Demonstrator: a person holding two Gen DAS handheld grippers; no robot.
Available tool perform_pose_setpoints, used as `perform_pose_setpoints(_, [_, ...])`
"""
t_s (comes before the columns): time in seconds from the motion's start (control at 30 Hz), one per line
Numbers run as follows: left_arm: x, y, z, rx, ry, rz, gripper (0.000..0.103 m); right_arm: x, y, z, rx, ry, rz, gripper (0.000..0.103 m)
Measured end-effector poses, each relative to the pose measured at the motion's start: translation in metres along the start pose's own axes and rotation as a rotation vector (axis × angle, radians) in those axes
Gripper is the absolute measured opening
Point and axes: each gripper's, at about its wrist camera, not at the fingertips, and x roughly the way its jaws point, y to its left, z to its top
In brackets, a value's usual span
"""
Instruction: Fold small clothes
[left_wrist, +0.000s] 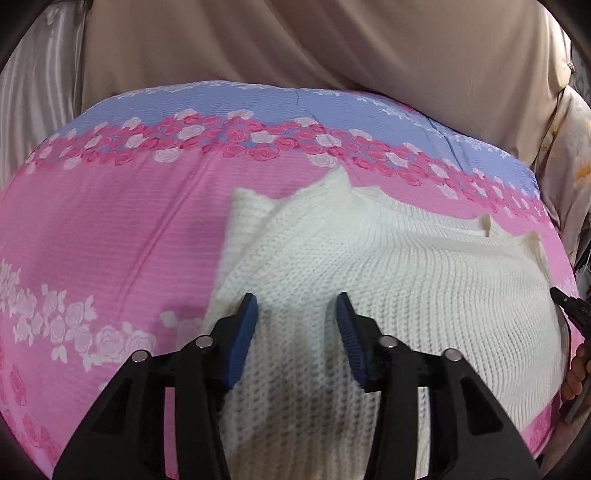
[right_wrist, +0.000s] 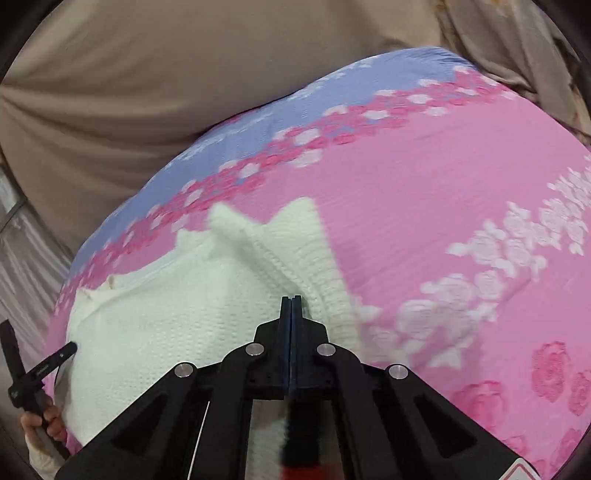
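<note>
white knit garment (left_wrist: 369, 277) partly cut off

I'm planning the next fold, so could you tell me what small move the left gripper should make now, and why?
Probably lower the left gripper and close it on the white knit sweater. Its jaws stand open above the knit with nothing gripped, the right gripper is shut and appears empty, and the sweater lies bunched and unfolded on the pink floral bedspread.

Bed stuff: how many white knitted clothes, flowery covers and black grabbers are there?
White knitted garment: 1
Flowery pink and blue cover: 1
Black grabbers: 2, the left gripper and the right gripper
Total: 4
</note>
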Motion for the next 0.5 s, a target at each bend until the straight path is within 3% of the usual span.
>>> perform_pose_setpoints(0.03, [-0.004,-0.002,0.002,-0.015,0.000,0.003,0.042,-0.006,0.002,0.000,0.014,-0.010,-0.027,0.004])
perform_pose_setpoints(0.07, [-0.008,-0.007,0.007,-0.025,-0.009,-0.009,0.042,-0.010,0.010,0.002,0.000,-0.029,-0.073,0.022])
perform_pose_setpoints(0.1, [-0.012,-0.013,0.013,-0.023,-0.028,-0.024,0.045,-0.012,0.021,0.005,-0.030,-0.052,-0.076,0.024])
perform_pose_setpoints(0.13, [-0.015,-0.019,0.021,-0.016,-0.052,-0.026,0.056,-0.012,0.031,0.011,-0.048,-0.063,-0.054,0.025])
perform_pose_setpoints(0.17, [-0.015,-0.024,0.032,-0.009,-0.075,-0.011,0.065,-0.010,0.040,0.017,-0.057,-0.068,-0.028,0.037])
perform_pose_setpoints(0.2, [-0.012,-0.026,0.043,-0.009,-0.098,0.015,0.081,-0.005,0.049,0.024,-0.073,-0.070,-0.014,0.050])
perform_pose_setpoints(0.27, [0.004,-0.026,0.061,-0.012,-0.089,0.034,0.085,0.015,0.065,0.034,-0.131,-0.057,-0.035,0.057])
perform_pose_setpoints(0.37, [0.047,-0.014,0.075,-0.084,0.026,-0.008,0.085,0.053,0.071,0.047,-0.164,0.017,-0.071,0.057])
perform_pose_setpoints(0.43, [0.058,-0.011,0.073,-0.100,0.036,0.025,0.079,0.069,0.074,0.049,-0.179,0.041,-0.099,0.057])
perform_pose_setpoints(0.47, [0.058,-0.013,0.073,-0.085,0.020,0.047,0.074,0.072,0.078,0.049,-0.194,0.042,-0.106,0.043])
perform_pose_setpoints(0.5, [0.055,-0.017,0.073,-0.057,0.007,0.062,0.056,0.072,0.081,0.050,-0.209,0.038,-0.108,0.007])
